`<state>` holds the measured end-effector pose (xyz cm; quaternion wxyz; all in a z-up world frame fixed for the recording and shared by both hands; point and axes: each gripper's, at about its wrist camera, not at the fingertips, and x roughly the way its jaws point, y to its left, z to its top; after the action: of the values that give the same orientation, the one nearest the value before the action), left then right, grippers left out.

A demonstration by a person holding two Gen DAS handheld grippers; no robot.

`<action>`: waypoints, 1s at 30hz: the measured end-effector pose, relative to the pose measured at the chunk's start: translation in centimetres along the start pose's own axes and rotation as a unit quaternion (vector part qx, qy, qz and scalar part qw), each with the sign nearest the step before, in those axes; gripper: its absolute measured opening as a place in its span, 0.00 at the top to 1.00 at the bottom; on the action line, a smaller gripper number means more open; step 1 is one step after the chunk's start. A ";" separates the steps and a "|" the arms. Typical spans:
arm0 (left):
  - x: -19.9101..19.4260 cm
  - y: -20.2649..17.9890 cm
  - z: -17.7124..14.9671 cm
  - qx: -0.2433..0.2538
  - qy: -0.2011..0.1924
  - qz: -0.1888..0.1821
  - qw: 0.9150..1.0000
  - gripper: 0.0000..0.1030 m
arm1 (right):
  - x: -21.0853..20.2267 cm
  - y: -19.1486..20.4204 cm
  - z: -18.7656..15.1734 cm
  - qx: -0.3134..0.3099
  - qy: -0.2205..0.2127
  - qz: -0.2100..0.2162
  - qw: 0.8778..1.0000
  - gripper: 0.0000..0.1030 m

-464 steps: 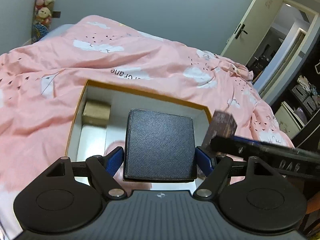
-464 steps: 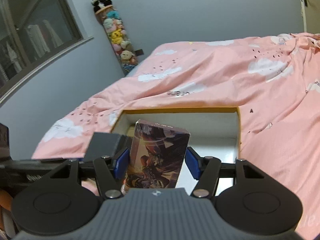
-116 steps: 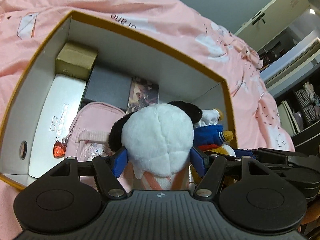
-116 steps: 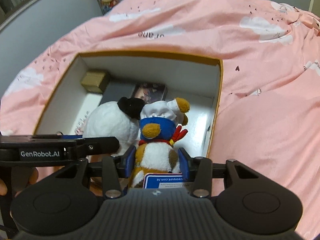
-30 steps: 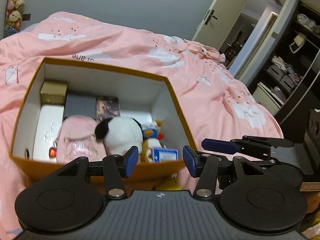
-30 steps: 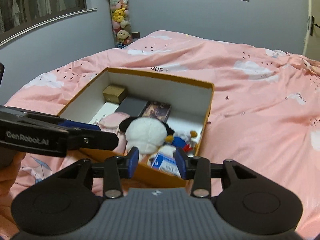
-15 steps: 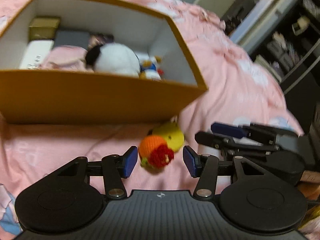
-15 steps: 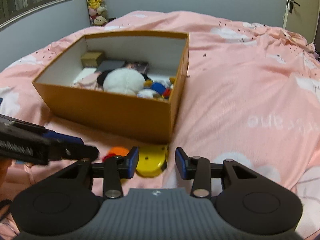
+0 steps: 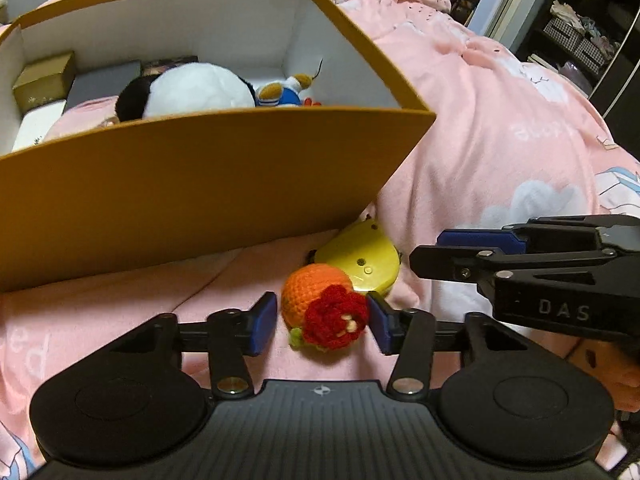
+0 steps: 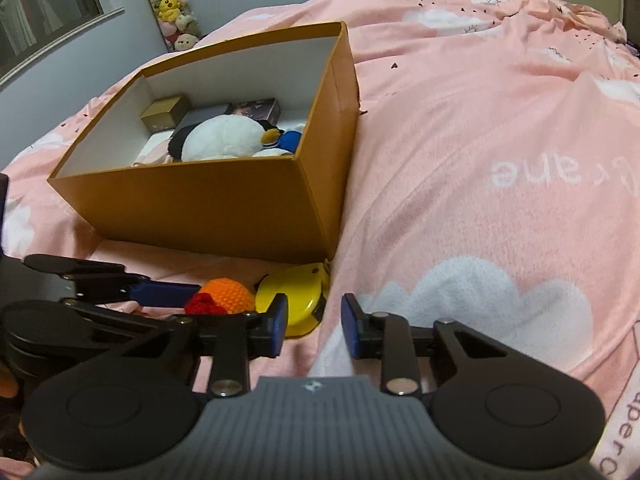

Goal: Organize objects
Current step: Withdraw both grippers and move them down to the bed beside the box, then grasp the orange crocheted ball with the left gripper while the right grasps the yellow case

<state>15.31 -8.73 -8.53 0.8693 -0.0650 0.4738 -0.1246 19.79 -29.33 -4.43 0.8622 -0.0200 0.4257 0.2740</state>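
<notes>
Two loose things are lying on the pink cloud-printed bedspread [image 10: 460, 128], just in front of the near corner of the open orange cardboard box with white inside walls [image 9: 192, 184]: one orange crocheted ball with a red yarn flower [image 9: 324, 312] and one flat yellow plastic case with a rounded edge [image 9: 366, 258]. They are touching each other, and the yellow case is sitting against the foot of the box. Being the only two items outside the box, they are probably the next ones meant to go in.

The left gripper [image 9: 322, 322] is straddling the crocheted ball, its blue pads on either side of it. Its jaws are closing; the right pad is at the edge of the red flower, the left pad is apart from the ball, so nothing is pinched yet. The right gripper [image 10: 314, 322] is lowering beside the yellow case with its jaws closing too. The case is lying just beyond and to the left of the gap, not between the pads, so that gripper is holding nothing.

Inside the box I am counting one white-and-black panda plush [image 9: 192, 88], one small duck plush in blue [image 9: 282, 92], one gold box [image 9: 42, 80], one dark grey box [image 9: 104, 80], one picture-printed box [image 10: 258, 108], one white flat box [image 9: 34, 128] and something pink, mostly hidden behind the near wall.
</notes>
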 end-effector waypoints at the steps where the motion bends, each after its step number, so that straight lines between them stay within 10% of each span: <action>1: 0.0 0.2 -0.1 -0.004 -0.001 -0.001 1.000 0.48 | 0.1 0.1 0.0 -0.002 0.001 0.001 1.000 0.69; 14: -3.7 3.6 -0.8 -0.068 -0.033 0.003 0.997 0.57 | 2.3 3.4 0.4 -0.100 0.027 -0.007 0.995 0.46; 30: -1.0 4.7 -1.1 -0.104 0.011 0.005 0.995 0.53 | 6.2 3.7 0.4 -0.140 0.052 -0.030 0.988 0.46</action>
<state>14.61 -3.89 -9.42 0.8531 -0.1510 0.4944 -0.0708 21.25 -23.22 -8.08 0.8355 -0.1673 0.4266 0.3032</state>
